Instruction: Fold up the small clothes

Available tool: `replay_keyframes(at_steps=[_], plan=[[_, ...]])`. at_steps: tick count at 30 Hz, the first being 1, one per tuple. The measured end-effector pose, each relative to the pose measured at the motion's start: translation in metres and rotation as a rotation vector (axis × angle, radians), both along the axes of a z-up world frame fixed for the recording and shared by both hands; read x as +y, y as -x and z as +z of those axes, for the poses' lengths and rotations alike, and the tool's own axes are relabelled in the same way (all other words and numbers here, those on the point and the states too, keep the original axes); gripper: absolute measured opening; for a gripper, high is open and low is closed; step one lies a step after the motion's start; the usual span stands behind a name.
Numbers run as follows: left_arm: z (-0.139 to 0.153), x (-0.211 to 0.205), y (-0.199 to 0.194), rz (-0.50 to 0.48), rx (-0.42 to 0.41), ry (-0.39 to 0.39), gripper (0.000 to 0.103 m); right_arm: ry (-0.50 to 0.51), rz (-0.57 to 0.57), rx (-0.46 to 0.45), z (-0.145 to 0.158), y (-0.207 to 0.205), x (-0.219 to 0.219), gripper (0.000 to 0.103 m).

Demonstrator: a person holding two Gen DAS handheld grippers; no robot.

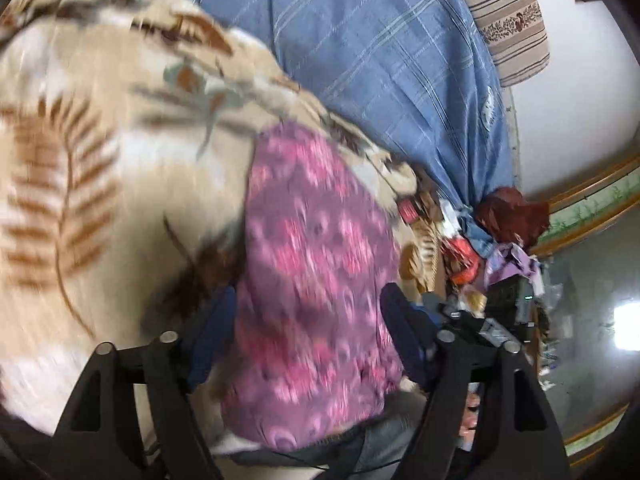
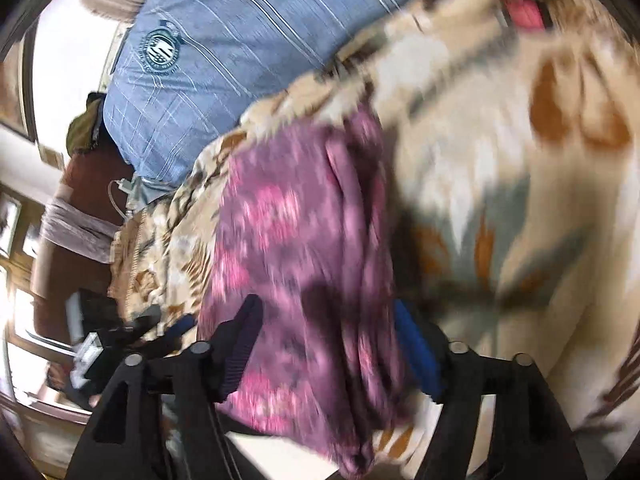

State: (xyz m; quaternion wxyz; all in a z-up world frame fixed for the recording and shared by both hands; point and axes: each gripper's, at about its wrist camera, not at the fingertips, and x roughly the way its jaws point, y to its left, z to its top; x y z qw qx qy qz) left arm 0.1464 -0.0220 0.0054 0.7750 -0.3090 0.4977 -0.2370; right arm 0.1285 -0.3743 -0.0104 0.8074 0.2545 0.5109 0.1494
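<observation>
We see our left gripper [image 1: 306, 336] as a black frame of angular linkage arms with triangular cut-outs, silver round pins at the joints, and dark navy ribbed pads on its fingers [image 1: 404, 336]. Our right gripper [image 2: 328, 344] matches it, with one brighter blue pad [image 2: 416, 352].

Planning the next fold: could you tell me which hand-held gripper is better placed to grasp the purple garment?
Probably either, slightly the left hand-held gripper: the purple garment lies flatter between its open fingers.
</observation>
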Motion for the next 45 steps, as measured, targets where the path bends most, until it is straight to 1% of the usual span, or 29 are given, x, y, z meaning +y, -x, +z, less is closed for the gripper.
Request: replay_keyframes(at_steps=[2,4,7,9,11,15,16,17,18,19,20,21,23,24,26,27,28,29,30,31,32,33,37,38,39,41,43,44,45], plan=[[0.001,-0.005,-0.017,0.002,-0.006,-0.013,0.078,0.003,0.025,-0.041,0.014,-0.021,0.005,0.075],[-0.009,-0.008,-0.032,0.000,0.014,-0.027,0.078,0.006,0.037,-0.074,0.020,-0.035,0.002,0.079],[-0.028,-0.017,-0.051,-0.011,0.070,-0.028,0.078,-0.003,0.014,-0.097,0.007,-0.046,-0.004,0.079],[-0.038,-0.024,-0.058,-0.041,0.078,-0.006,0.078,-0.043,-0.003,-0.061,-0.016,-0.047,-0.011,0.077],[-0.047,-0.031,-0.063,-0.054,0.084,-0.013,0.078,-0.028,0.020,-0.008,-0.032,-0.048,-0.010,0.071],[-0.065,-0.033,-0.082,-0.045,0.120,0.013,0.075,-0.020,0.023,-0.003,-0.038,-0.064,-0.007,0.069],[-0.066,-0.033,-0.085,-0.043,0.124,0.022,0.059,-0.015,0.011,-0.003,-0.040,-0.071,-0.006,0.066],[-0.067,-0.033,-0.087,-0.049,0.131,0.036,0.032,-0.007,0.003,0.006,-0.043,-0.076,-0.005,0.061],[-0.064,-0.032,-0.087,-0.066,0.133,0.059,0.020,0.014,0.001,0.014,-0.046,-0.078,-0.004,0.050],[-0.058,-0.031,-0.086,-0.073,0.114,0.081,0.016,0.048,0.001,0.014,-0.045,-0.076,-0.003,0.040],[-0.049,-0.030,-0.082,-0.081,0.076,0.097,0.015,0.048,-0.002,0.004,-0.042,-0.073,-0.005,0.034],[-0.039,-0.031,-0.078,-0.088,0.030,0.100,0.015,0.035,-0.004,-0.009,-0.038,-0.070,-0.007,0.025],[-0.035,-0.032,-0.074,-0.087,-0.005,0.093,0.017,0.032,0.009,-0.070,-0.023,-0.062,-0.009,0.020],[-0.041,-0.033,-0.076,-0.082,-0.004,0.050,0.019,0.022,0.018,-0.084,-0.022,-0.061,-0.009,0.020],[-0.055,-0.034,-0.080,-0.041,0.037,-0.077,0.030,0.010,0.013,-0.051,-0.030,-0.069,-0.009,0.027],[-0.061,-0.030,-0.077,-0.028,0.065,-0.079,0.035,0.010,0.009,-0.028,-0.036,-0.072,-0.009,0.030],[-0.063,-0.026,-0.071,-0.030,0.078,-0.047,0.042,0.002,0.007,-0.002,-0.040,-0.074,-0.009,0.036],[-0.061,-0.020,-0.063,-0.035,0.082,-0.019,0.050,-0.021,0.009,0.016,-0.042,-0.072,-0.010,0.039],[-0.057,-0.014,-0.051,-0.035,0.071,-0.002,0.055,-0.041,0.003,0.018,-0.040,-0.067,-0.013,0.051],[-0.053,-0.009,-0.040,-0.026,0.059,0.004,0.062,-0.059,-0.011,0.015,-0.036,-0.058,-0.016,0.069],[-0.051,-0.004,-0.029,-0.013,0.051,0.010,0.067,-0.072,-0.028,0.008,-0.032,-0.047,-0.020,0.077],[-0.050,0.002,-0.016,0.000,0.055,0.024,0.068,-0.074,-0.044,0.005,-0.030,-0.037,-0.023,0.083],[-0.065,-0.001,0.014,-0.036,0.133,0.077,0.070,-0.114,-0.083,0.055,-0.044,-0.007,-0.023,0.082],[-0.071,-0.002,0.019,-0.042,0.153,0.091,0.070,-0.132,-0.074,0.073,-0.052,-0.001,-0.020,0.082],[-0.077,-0.005,0.023,-0.050,0.180,0.108,0.070,-0.138,-0.058,0.096,-0.059,0.003,-0.016,0.079],[-0.090,-0.009,0.026,-0.059,0.225,0.151,0.076,-0.136,-0.037,0.102,-0.064,0.007,-0.009,0.076],[-0.098,-0.010,0.024,-0.019,0.259,0.212,0.074,-0.112,-0.018,0.099,-0.065,0.004,-0.004,0.059],[-0.097,-0.012,0.023,-0.019,0.262,0.238,0.059,-0.111,-0.015,0.106,-0.069,0.002,-0.002,0.055],[-0.095,-0.015,0.023,-0.025,0.257,0.225,0.056,-0.116,-0.014,0.106,-0.071,0.001,-0.001,0.048]])
